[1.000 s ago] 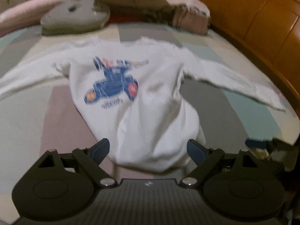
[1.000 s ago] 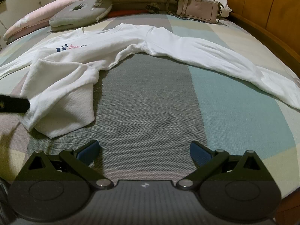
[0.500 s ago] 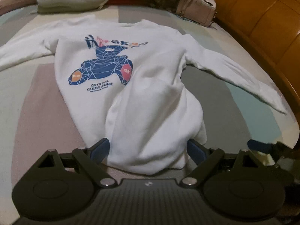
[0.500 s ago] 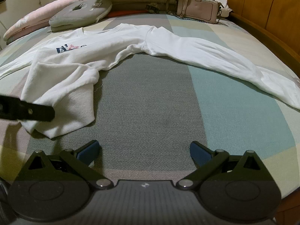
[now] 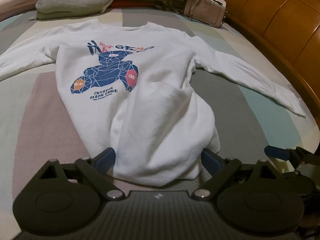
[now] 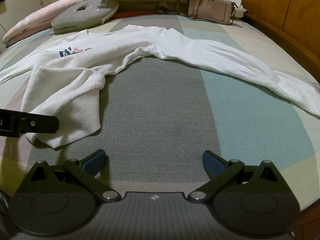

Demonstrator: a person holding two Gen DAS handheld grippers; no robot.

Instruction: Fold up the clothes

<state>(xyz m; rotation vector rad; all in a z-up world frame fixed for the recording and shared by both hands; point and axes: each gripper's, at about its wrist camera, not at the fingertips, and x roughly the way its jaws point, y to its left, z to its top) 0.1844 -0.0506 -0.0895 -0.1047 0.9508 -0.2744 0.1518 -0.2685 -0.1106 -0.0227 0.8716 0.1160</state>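
White sweatshirt (image 5: 160, 92) flat on the striped bed (image 6: 160, 110), front up, both sleeves out wide, bottom edge bunched up; left gripper (image 5: 158, 160) wide apart around that bunched edge; right gripper (image 6: 154, 160) wide apart too, over bare bed, holding nothing.

Left gripper (image 5: 158, 159), right gripper (image 6: 154, 160): both wide apart.
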